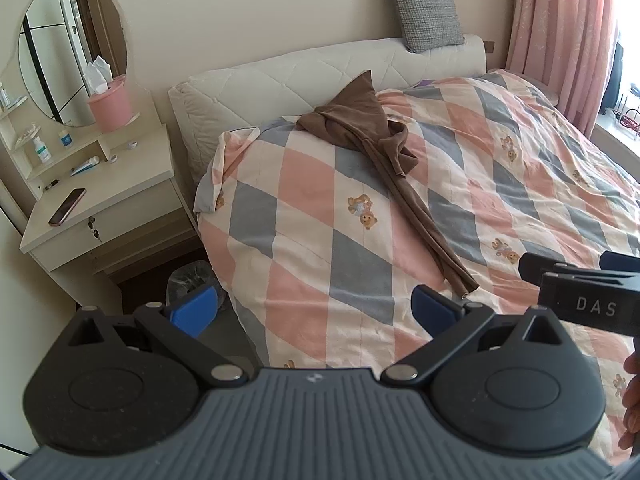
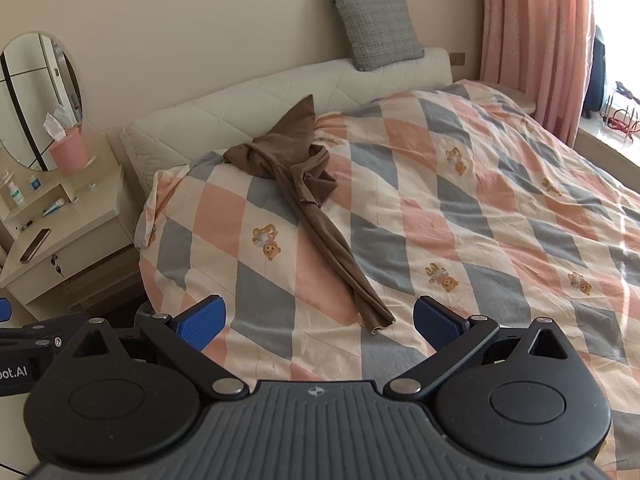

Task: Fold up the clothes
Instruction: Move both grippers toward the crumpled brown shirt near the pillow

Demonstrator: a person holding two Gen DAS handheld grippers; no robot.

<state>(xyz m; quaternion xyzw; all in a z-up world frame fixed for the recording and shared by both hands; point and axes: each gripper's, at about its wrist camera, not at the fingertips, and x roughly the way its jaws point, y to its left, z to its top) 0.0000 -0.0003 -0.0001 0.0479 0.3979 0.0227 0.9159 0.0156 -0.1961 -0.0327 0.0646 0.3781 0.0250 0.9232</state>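
We hold both grippers, left gripper (image 1: 312, 312) and right gripper (image 2: 320, 320), spread wide and empty, over the crumpled brown garment (image 2: 308, 184) (best spread flat before folding).

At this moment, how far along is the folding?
Nothing looks done: the brown garment lies bunched and twisted on the checked quilt, one long part trailing toward the cameras. Nothing is in hand: the left gripper and right gripper are both open and empty, short of the cloth. Spreading it flat and every fold remain.
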